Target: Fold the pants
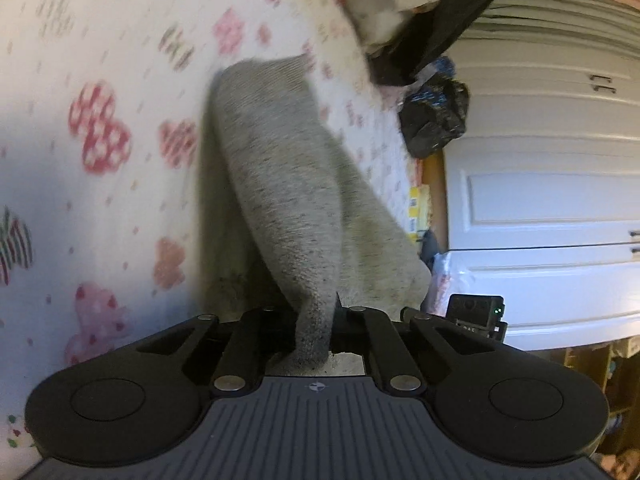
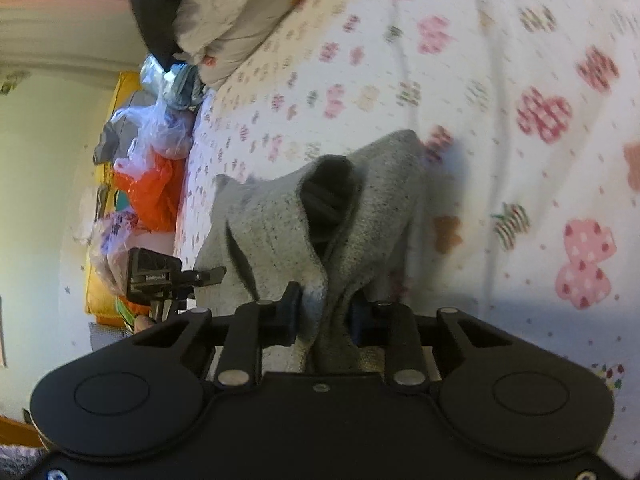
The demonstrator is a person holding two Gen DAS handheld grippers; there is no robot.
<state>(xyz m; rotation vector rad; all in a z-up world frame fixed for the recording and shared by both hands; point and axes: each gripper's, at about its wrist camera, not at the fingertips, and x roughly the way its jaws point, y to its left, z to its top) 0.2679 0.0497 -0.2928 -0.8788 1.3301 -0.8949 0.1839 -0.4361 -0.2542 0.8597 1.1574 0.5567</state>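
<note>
The grey knit pants (image 1: 280, 184) hang lifted over a bed with a white flower-print sheet (image 1: 100, 80). My left gripper (image 1: 314, 320) is shut on a bunched part of the pants, which drape forward and down onto the sheet. In the right wrist view my right gripper (image 2: 324, 316) is shut on another part of the pants (image 2: 280, 220), whose dark open end (image 2: 330, 196) faces the camera. The left gripper (image 2: 160, 276) shows at the left of the right wrist view, and the right gripper (image 1: 476, 314) at the right of the left wrist view.
A pile of white and black bedding (image 1: 400, 4) lies at the head of the bed. A black plastic bag (image 1: 434, 116) sits at the bed edge. White cabinet doors (image 1: 540, 200) stand beside the bed. Orange and clear plastic bags (image 2: 148, 184) crowd the other side.
</note>
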